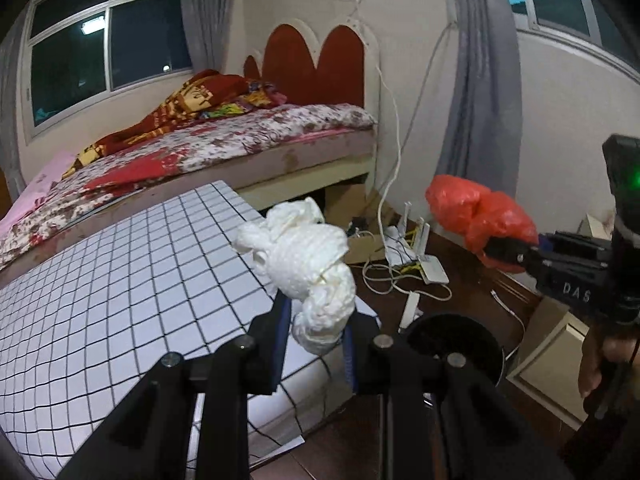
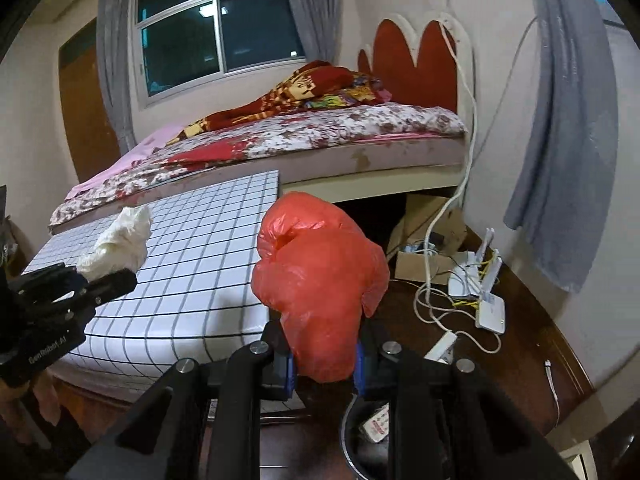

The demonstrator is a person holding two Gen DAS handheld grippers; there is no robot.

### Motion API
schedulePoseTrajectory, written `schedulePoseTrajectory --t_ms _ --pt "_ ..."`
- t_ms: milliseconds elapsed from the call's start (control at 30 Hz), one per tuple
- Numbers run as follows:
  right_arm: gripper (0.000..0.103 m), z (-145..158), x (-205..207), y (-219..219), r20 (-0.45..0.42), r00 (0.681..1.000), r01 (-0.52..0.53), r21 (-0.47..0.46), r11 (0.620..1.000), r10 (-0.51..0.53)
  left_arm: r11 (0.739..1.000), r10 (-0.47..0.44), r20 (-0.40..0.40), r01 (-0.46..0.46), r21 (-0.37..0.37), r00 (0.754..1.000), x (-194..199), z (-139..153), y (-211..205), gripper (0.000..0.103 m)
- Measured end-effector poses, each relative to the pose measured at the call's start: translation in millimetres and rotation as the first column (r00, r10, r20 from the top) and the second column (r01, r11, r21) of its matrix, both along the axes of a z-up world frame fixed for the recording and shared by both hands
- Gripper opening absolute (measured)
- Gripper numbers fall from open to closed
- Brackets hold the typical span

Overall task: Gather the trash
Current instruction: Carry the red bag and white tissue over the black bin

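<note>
My left gripper (image 1: 316,340) is shut on a crumpled white tissue wad (image 1: 304,256), held in the air past the right edge of the grid-patterned table (image 1: 120,280). The same wad (image 2: 116,244) and the left gripper (image 2: 86,280) show at the left of the right wrist view. My right gripper (image 2: 324,364) is shut on a crumpled red plastic bag (image 2: 320,284); from the left wrist view the bag (image 1: 480,216) sticks out of that gripper (image 1: 504,250) at the right. A dark round trash bin (image 1: 456,344) stands on the floor below; its rim (image 2: 348,432) shows under the red bag.
A bed (image 1: 200,148) with a floral sheet runs behind the table. On the dark wooden floor lie white routers (image 2: 484,296), tangled cables (image 1: 400,276) and a cardboard box (image 2: 424,248). Grey curtains (image 2: 560,140) hang by the wall. A hand (image 1: 600,364) holds the right gripper's handle.
</note>
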State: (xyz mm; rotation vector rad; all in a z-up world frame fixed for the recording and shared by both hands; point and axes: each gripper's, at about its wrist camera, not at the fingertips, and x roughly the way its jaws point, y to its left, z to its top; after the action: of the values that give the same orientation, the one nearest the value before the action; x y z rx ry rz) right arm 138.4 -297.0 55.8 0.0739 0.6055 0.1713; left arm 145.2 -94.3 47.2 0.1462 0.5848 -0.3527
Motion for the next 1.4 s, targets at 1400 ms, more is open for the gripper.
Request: schedulePoseTrajectory --t_ms 1400 --pt "0.023 -80.3 -44.3 -122.3 -0.199 0.954 0.211 -0.091 0.973 -0.226 0.950 -0.299 -0.250 0.313 0.017 0.921 -6.9 -92.9 -142.5 0.025"
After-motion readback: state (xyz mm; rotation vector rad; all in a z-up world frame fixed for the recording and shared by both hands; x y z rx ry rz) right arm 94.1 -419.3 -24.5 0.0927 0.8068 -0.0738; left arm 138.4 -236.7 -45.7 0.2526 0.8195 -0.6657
